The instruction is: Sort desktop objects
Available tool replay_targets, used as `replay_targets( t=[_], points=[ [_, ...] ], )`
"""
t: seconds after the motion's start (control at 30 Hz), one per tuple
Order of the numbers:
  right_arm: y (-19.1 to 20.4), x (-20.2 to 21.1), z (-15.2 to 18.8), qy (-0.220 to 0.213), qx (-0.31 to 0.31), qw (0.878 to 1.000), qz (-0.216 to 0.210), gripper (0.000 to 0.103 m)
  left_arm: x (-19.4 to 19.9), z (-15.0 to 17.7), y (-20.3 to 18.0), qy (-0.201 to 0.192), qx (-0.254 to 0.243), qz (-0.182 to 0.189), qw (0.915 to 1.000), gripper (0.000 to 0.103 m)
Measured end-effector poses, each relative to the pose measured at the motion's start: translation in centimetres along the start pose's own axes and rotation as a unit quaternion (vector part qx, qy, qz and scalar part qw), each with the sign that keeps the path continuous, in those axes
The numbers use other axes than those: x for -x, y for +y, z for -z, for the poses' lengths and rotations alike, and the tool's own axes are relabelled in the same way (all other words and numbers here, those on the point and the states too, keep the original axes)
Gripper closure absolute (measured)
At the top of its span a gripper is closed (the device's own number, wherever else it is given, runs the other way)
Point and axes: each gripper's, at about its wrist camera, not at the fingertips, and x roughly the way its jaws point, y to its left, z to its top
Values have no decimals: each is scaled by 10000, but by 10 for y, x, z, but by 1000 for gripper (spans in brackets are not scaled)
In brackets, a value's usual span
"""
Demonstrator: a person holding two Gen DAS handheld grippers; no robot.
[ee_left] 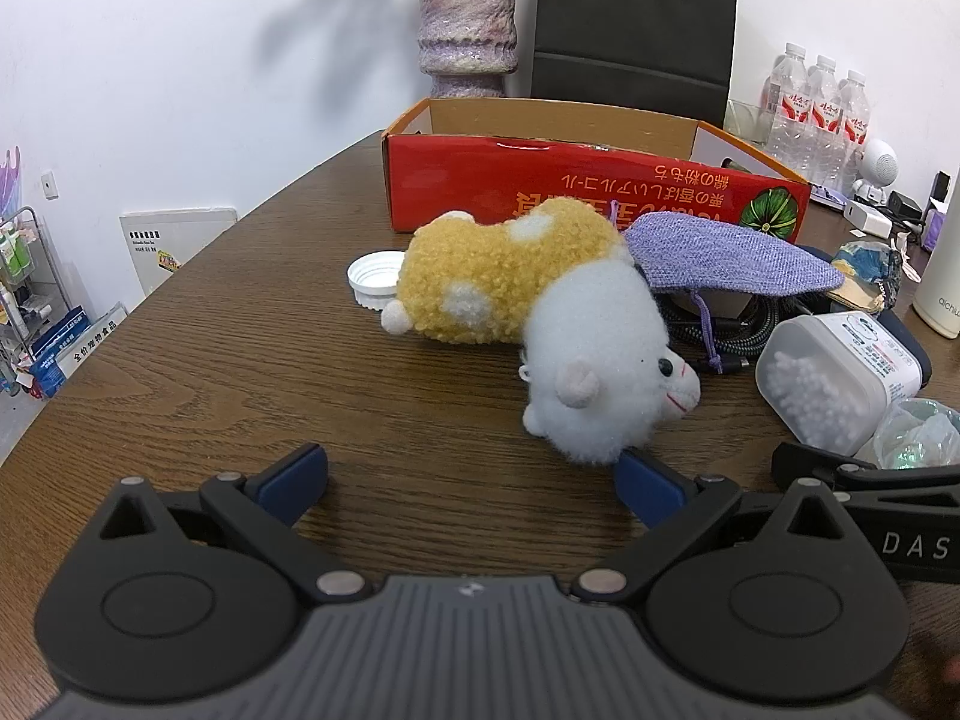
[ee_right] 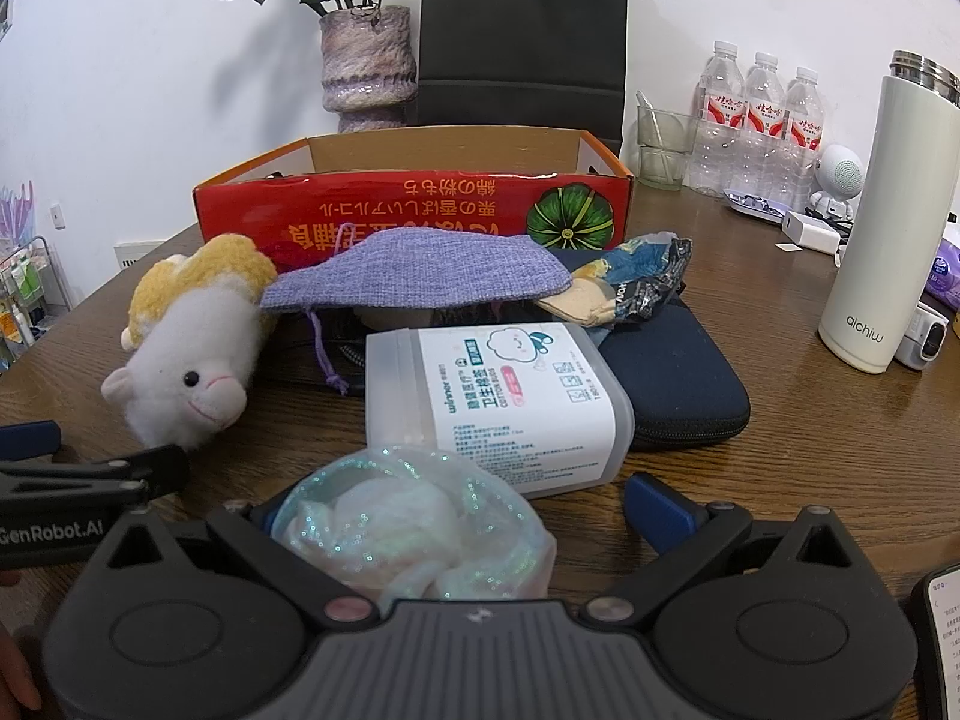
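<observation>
Right gripper (ee_right: pixel 480 516) at bottom of frame is spread wide around a glittery pouch (ee_right: pixel 414 534), not pinching it. Left gripper (ee_left: pixel 474 474) also gapes, holding nothing. Red box (ee_left: pixel 576 180) sits centre-top, plush sheep (ee_left: pixel 540 312) mid-frame below it, cotton swab tub (ee_right: pixel 504 402) dead centre.

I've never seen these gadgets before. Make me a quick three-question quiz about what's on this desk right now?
1. True or false: the plush toy lies inside the red box.
2. What sits between the open right tongs?
A) bottle cap
B) shimmery pouch
C) white flask
3. Fill in: the purple cloth bag lies behind the cotton swab ____.

Key: 1 false, it lies on the table; 2 B; 3 box.
</observation>
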Motion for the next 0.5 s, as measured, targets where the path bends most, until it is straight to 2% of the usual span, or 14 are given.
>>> replay_targets(
  t=[0.5],
  points=[
    [0,0,0,-1,0,10000,3,0,3,1,4,1,-3,2,10000,0]
  ],
)
